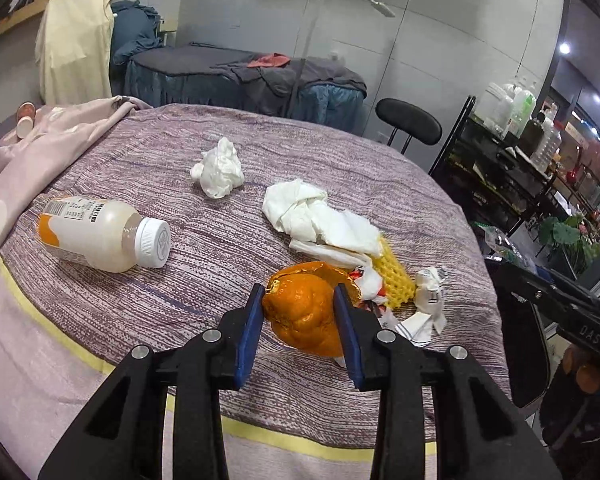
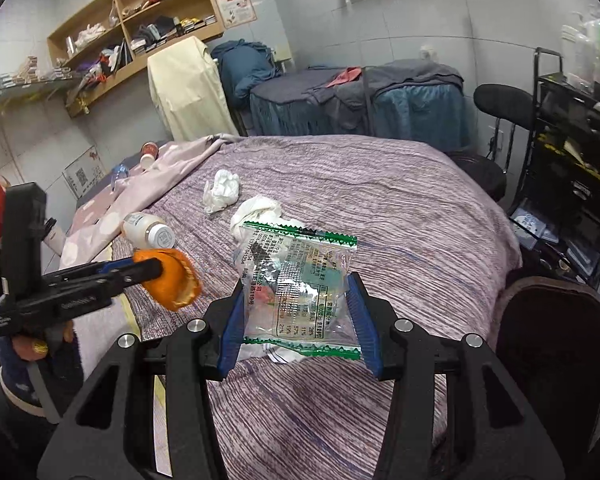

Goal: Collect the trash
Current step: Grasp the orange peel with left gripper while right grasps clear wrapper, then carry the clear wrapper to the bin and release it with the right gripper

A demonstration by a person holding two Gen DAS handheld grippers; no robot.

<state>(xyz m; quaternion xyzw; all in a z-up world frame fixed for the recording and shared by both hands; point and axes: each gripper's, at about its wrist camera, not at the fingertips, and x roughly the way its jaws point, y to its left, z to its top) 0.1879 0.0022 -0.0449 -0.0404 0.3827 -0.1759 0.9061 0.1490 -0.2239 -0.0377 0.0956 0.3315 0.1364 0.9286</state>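
Observation:
My left gripper [image 1: 299, 300] is shut on a piece of orange peel [image 1: 300, 324], held just above the bed; the right wrist view shows the same peel [image 2: 176, 280] at the left. My right gripper [image 2: 297, 284] is shut on a clear plastic wrapper [image 2: 300, 256] with green edges, also lifted off the cover. On the bed lie a milky bottle [image 1: 104, 240] on its side, a crumpled tissue [image 1: 220, 168], a larger white tissue [image 1: 312, 216], a yellow foam net [image 1: 394, 280] and a scrunched paper wrapper [image 1: 430, 296].
The bed has a purple striped cover [image 1: 340, 152], with a pink blanket [image 1: 40, 148] bunched at its left. A black stool [image 1: 408, 120] and a black rack [image 1: 500, 168] stand to the right. A dark rounded seat [image 2: 552, 340] is close by on the right.

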